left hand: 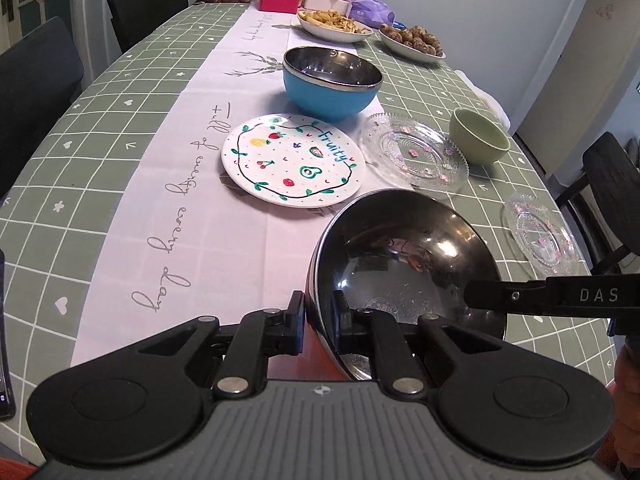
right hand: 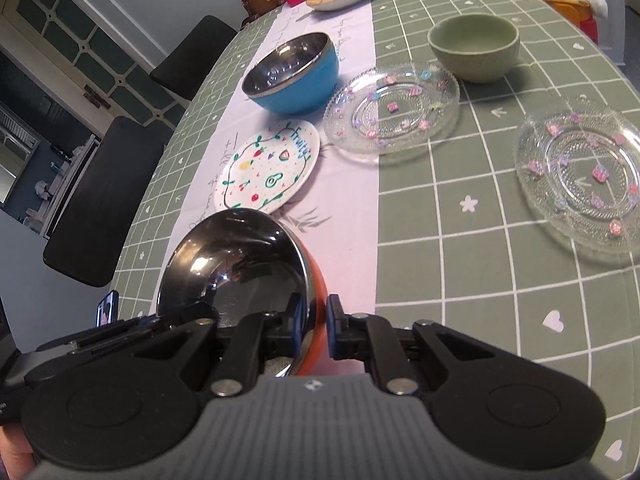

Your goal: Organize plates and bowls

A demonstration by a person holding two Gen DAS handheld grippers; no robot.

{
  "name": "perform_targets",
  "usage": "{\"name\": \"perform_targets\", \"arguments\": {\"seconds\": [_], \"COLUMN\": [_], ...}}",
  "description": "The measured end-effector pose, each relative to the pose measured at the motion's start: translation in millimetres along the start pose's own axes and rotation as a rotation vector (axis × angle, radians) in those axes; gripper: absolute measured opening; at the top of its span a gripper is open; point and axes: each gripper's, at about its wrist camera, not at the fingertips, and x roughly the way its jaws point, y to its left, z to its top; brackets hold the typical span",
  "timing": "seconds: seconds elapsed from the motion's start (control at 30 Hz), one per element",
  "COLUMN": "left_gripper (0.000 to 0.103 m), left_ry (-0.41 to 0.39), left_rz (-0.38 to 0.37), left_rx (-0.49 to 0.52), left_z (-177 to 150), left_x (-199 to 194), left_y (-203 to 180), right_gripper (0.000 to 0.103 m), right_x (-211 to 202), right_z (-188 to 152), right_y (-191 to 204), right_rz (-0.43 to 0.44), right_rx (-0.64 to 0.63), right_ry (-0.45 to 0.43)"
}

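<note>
Left wrist view: the left gripper (left hand: 320,322) has its jaws clamped on the near rim of the orange bowl (left hand: 404,264), one jaw outside the wall and one inside the steel lining. The bowl tilts up off the tabletop (left hand: 100,152), likely because it is gripped by the rim alone. The right gripper (left hand: 480,299) reaches in from the right to the opposite rim. Beyond sit the fruit plate (left hand: 294,160), the blue bowl (left hand: 332,82), a glass plate (left hand: 416,156), a green bowl (left hand: 478,140) and a second glass plate (left hand: 542,234).

Right wrist view: the right gripper (right hand: 318,322) is likewise clamped on the orange bowl's (right hand: 236,264) rim, so both hands share the load. I judge the blue bowl (right hand: 292,72) the natural place to nest it. The glass plates (right hand: 394,106) (right hand: 584,176) lie well apart, not yet stacked.
</note>
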Motion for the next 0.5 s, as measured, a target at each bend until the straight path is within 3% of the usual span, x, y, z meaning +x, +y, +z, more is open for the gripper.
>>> {"name": "perform_targets", "arguments": {"seconds": [0.5], "left_gripper": [0.014], "left_ry": [0.028], "left_rz": [0.012], "left_rx": [0.011], "left_z": [-1.3], "left_x": [4.0], "left_y": [6.4], "right_gripper": [0.012], "right_x": [4.2], "right_z": [-5.0], "right_y": [3.2], "right_rz": [0.018], "right_rx": [-0.013], "right_ry": [0.017]}}
